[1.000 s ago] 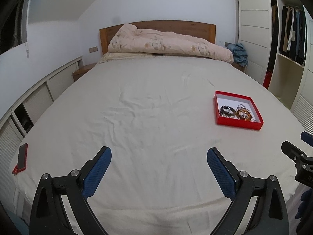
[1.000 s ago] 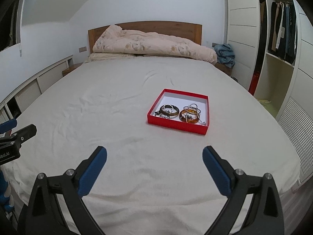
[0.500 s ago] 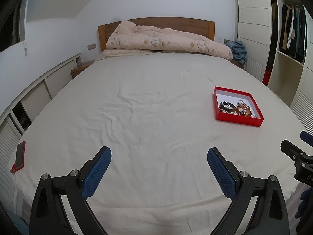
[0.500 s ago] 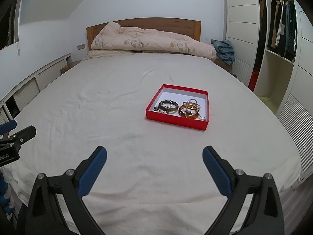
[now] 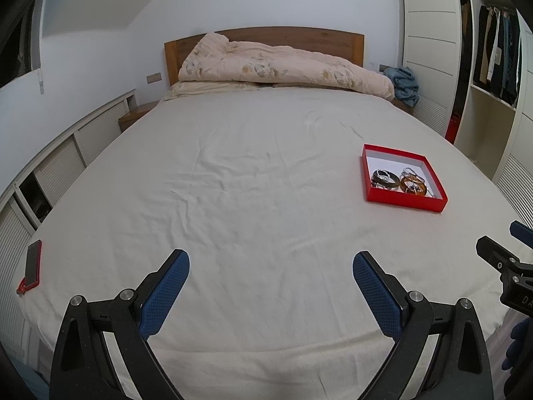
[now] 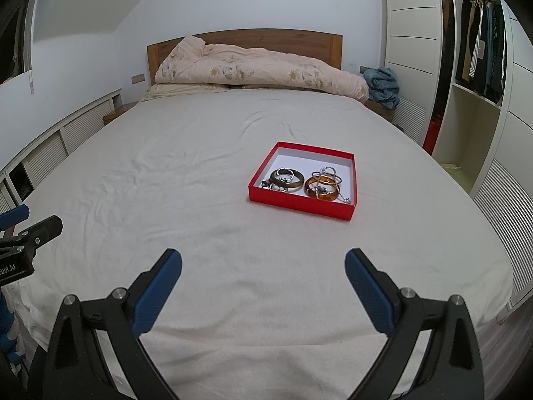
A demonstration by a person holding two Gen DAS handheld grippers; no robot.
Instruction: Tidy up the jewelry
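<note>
Tools [image 6: 263,263] apart; box [image 6: 301,207] holds bangles [image 6: 287,180].

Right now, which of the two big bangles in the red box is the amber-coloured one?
The amber bangle is the right-hand one in the red box, with silver chain draped over it. The other bangle, to its left, is dark olive-brown.

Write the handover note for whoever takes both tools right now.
Left tool: open, holding nothing, over the near end of the bed.
Right tool: open, holding nothing, facing the red box.
The box sits on the sheet toward the bed's right side; inside lie a dark bangle, an amber bangle and tangled silver pieces.
Done: nothing visibly sorted.
Left: all of the organizing; the right tool looks better placed to start.
</note>
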